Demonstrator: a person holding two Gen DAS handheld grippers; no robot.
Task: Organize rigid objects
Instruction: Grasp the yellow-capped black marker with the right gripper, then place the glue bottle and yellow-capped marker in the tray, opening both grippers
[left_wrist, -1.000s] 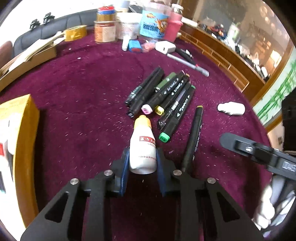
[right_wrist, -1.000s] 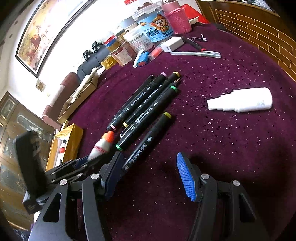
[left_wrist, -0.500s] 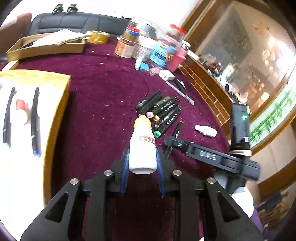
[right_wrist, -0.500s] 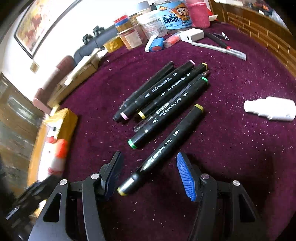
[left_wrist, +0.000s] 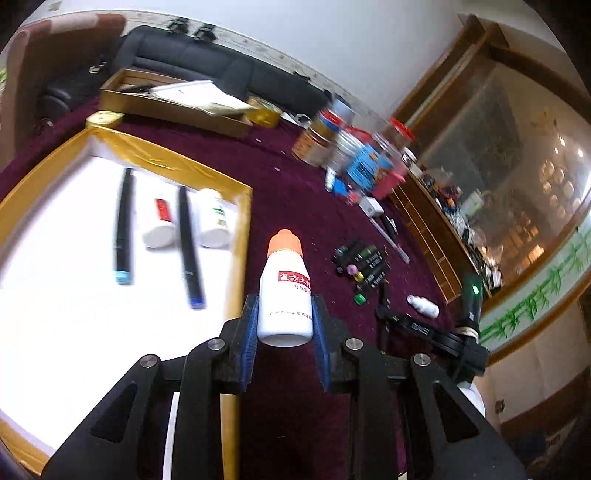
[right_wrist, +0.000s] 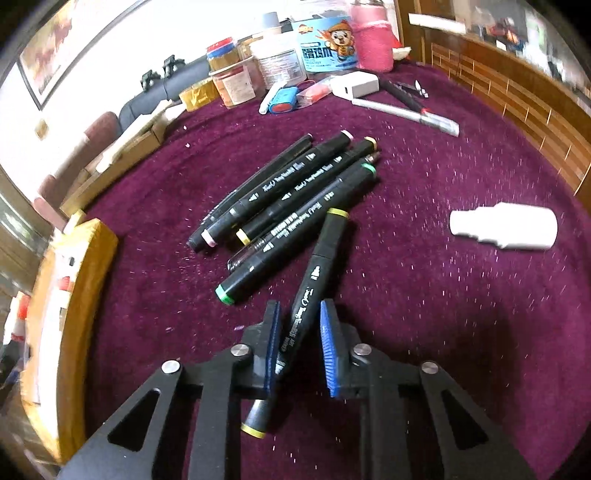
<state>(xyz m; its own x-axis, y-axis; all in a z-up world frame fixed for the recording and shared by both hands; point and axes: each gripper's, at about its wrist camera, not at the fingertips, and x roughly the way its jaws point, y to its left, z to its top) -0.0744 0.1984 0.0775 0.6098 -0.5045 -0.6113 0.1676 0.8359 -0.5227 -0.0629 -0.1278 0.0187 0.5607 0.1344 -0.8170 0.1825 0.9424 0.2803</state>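
Two views covered the moment. From the left wrist, my left hand-held gripper (left_wrist: 284, 325) was closed on the white bottle (left_wrist: 285, 299) with the orange cap, its blue pads pressed on either side of the lower body, cap pointing forward. I held it in the air near the right rim of the gold-edged tray (left_wrist: 242, 236), I judged so it could go down beside the things already sorted there: two white bottles (left_wrist: 184, 225) lying between and beside two dark pens (left_wrist: 123, 225) on the white floor of the tray. Farther off on the maroon desk (left_wrist: 295, 199) lay the cluster of markers (left_wrist: 360, 266) and a small white bottle (left_wrist: 423, 305).

From the right wrist, my right hand-held gripper (right_wrist: 298, 347) had its pads narrowed around the yellow-capped marker (right_wrist: 312, 295), which lay slightly apart from the other markers and so was the easy one to take. The left pad looked to touch the barrel; whether the right pad did, I could not tell, and the marker still seemed to rest on the desk. Beside it lay the remaining markers (right_wrist: 291, 199), side by side, and well to the right a white bottle (right_wrist: 506, 230) on its side.
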